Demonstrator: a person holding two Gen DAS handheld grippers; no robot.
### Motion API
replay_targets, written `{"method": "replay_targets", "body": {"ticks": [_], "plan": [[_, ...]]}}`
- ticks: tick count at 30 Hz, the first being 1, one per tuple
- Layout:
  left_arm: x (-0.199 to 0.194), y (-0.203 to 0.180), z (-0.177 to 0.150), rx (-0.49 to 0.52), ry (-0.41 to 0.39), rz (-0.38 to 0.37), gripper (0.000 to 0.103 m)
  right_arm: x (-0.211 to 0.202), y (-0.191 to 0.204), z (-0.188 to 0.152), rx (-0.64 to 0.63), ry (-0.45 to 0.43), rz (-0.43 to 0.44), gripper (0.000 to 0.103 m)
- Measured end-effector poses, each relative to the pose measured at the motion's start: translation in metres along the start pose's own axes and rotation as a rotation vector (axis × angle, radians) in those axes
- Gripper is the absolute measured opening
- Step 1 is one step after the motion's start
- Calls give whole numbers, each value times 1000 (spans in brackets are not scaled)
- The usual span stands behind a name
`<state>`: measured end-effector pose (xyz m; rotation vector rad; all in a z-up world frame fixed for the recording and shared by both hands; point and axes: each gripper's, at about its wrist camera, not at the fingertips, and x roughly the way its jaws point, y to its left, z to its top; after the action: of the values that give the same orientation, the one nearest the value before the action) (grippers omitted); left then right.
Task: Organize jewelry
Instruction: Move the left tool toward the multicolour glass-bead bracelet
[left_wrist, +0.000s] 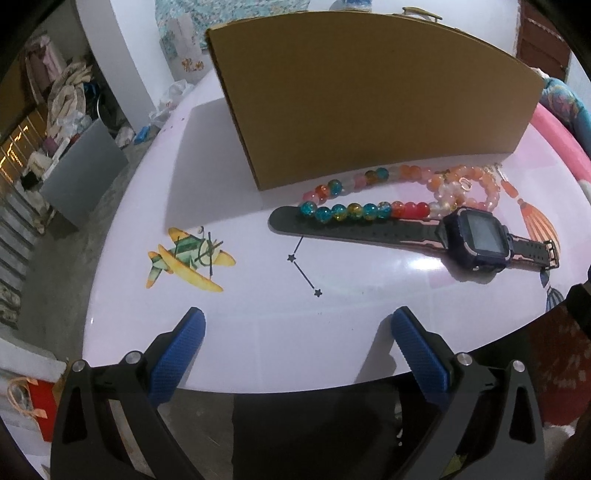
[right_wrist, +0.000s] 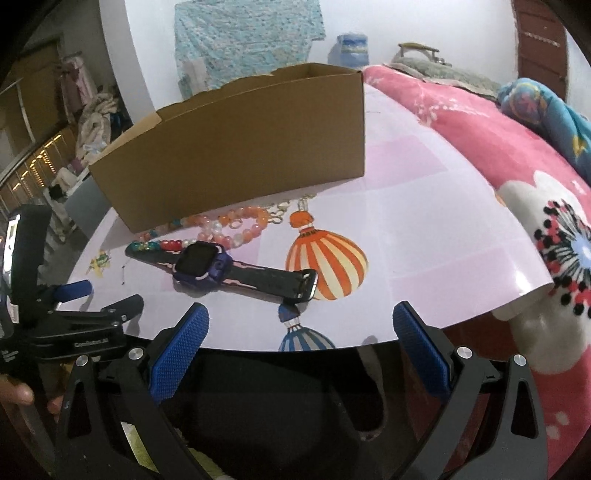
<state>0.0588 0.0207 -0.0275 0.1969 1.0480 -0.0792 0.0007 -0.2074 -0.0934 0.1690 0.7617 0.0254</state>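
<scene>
A dark smartwatch (left_wrist: 472, 236) (right_wrist: 201, 264) lies flat on the white table (left_wrist: 332, 332), strap stretched out. Behind it lies a colourful bead necklace (left_wrist: 369, 210) (right_wrist: 221, 230), touching the watch strap and running along the foot of an open brown cardboard box (left_wrist: 351, 99) (right_wrist: 236, 147). My left gripper (left_wrist: 299, 325) is open and empty near the table's front edge, short of the watch. My right gripper (right_wrist: 301, 321) is open and empty at the front edge, just in front of the watch's buckle end. The left gripper also shows at the left of the right wrist view (right_wrist: 79, 290).
The table top (right_wrist: 424, 236) carries printed pictures: an aeroplane (left_wrist: 184, 258), stars and hot-air balloons (right_wrist: 325, 262). A pink flowered blanket (right_wrist: 517, 184) lies against the table's right side. Cluttered shelves and clothes (left_wrist: 66, 96) stand at the left beyond the table.
</scene>
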Motion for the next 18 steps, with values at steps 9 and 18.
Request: {"method": "replay_targets", "body": {"ticks": [9, 18], "plan": [[3, 13, -2, -44, 9, -68, 99, 0, -6, 2, 10, 2, 36, 96], [-15, 3, -3, 50, -116, -47, 99, -9, -16, 5, 39, -31, 98, 95]]}}
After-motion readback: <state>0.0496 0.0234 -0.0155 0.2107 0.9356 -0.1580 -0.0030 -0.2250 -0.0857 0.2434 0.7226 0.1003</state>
